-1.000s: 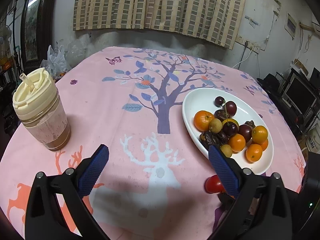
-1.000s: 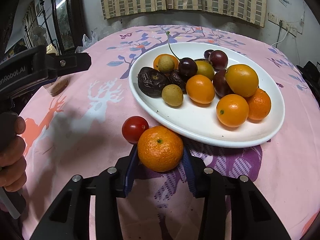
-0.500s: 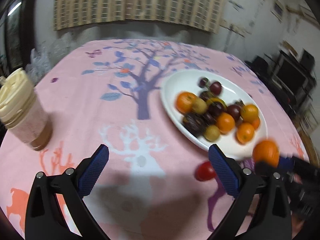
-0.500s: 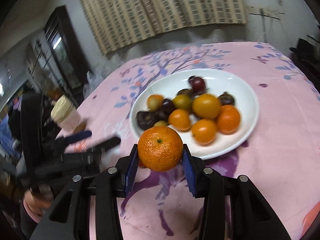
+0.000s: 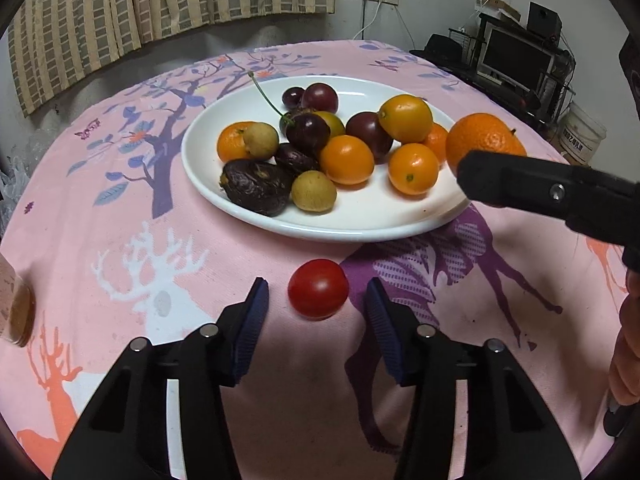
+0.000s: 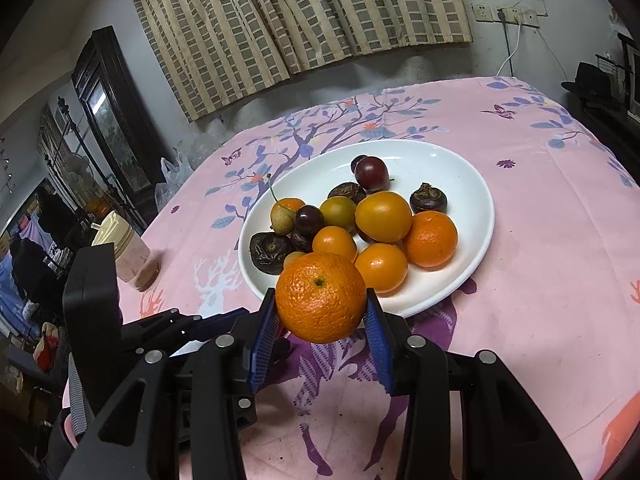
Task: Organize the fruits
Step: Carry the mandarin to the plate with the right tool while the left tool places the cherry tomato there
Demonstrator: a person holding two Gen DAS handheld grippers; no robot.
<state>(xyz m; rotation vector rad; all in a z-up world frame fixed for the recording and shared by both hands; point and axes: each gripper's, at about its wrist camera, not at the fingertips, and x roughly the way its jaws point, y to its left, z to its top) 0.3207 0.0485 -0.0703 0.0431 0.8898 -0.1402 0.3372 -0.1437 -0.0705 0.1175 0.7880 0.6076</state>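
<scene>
A white oval plate [image 5: 360, 220] [image 6: 472, 184] on the pink tablecloth holds several oranges, cherries, longans and dark fruits. My right gripper [image 6: 322, 318] is shut on a mandarin orange [image 6: 320, 297] and holds it in the air over the plate's near rim; the orange also shows in the left wrist view [image 5: 482, 142]. A red cherry tomato [image 5: 318, 288] lies on the cloth just in front of the plate. My left gripper [image 5: 316, 300] is open, low over the cloth, with the tomato between its blue pads, not touching.
A lidded cup with a brownish drink [image 6: 128, 248] stands on the table's left side and shows at the left edge of the left wrist view [image 5: 16, 312]. A curtain, a dark cabinet and a monitor shelf ring the table.
My right gripper has lifted the mandarin from the cloth and carried it up over the plate's edge. My left gripper has moved forward and down, narrowed, and now straddles the tomato.
</scene>
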